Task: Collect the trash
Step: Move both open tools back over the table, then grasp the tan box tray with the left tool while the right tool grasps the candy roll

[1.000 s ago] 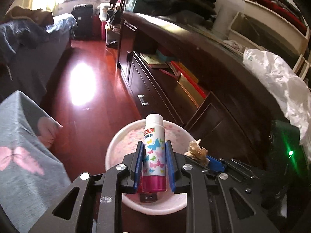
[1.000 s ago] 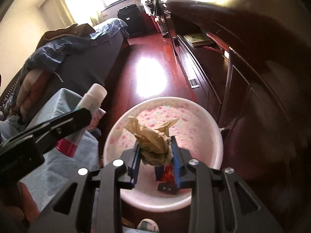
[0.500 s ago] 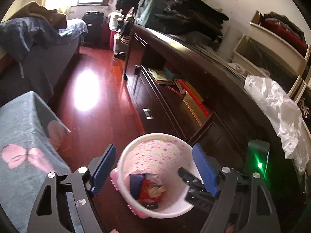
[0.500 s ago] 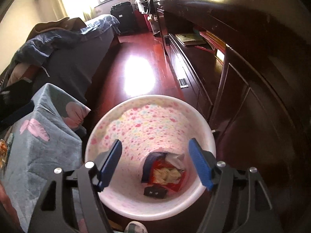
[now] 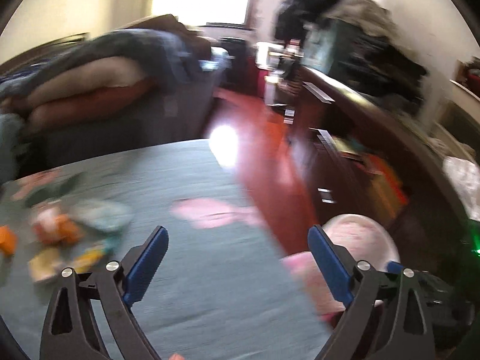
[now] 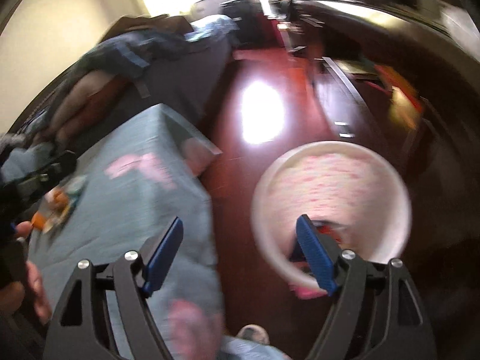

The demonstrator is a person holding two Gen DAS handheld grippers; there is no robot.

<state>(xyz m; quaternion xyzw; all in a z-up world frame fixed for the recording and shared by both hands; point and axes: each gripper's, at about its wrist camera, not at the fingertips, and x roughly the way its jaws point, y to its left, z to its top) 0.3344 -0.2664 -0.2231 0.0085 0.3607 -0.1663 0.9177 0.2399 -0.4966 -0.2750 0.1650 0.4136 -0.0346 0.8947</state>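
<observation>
Trash (image 5: 57, 240) is seen scattered at the left of the left wrist view: orange, yellow and pale blurred scraps lying on a blue-grey cloth (image 5: 210, 285) with pink shapes printed on it. None of the scraps can be told apart, as the frame is smeared. Over the cloth the left gripper (image 5: 238, 264) is held with its jaws opening and nothing between the blue pads (image 5: 144, 264). At the right of that view, below the cloth's edge, a pink-and-white bin (image 5: 360, 234) is seen on the red floor (image 5: 264, 156), partly hidden by the right-hand finger; its contents cannot be made out there. A dark cabinet (image 5: 345, 180) runs along behind it.

In the right wrist view the same trash (image 6: 55, 207) is found at the far left on the cloth (image 6: 126, 210), with part of a hand (image 6: 33, 288) at the edge of the frame. The right gripper (image 6: 240, 255) is held over the gap between cloth and bin, jaws opening, nothing gripped. The bin (image 6: 330, 156) stands to the right on the floor (image 6: 240, 195), just beside the cloth's hanging edge. Inside it, low down and half covered by the right-hand pad, something red and dark (image 6: 333, 228) is lying; what it is cannot be told.
</observation>
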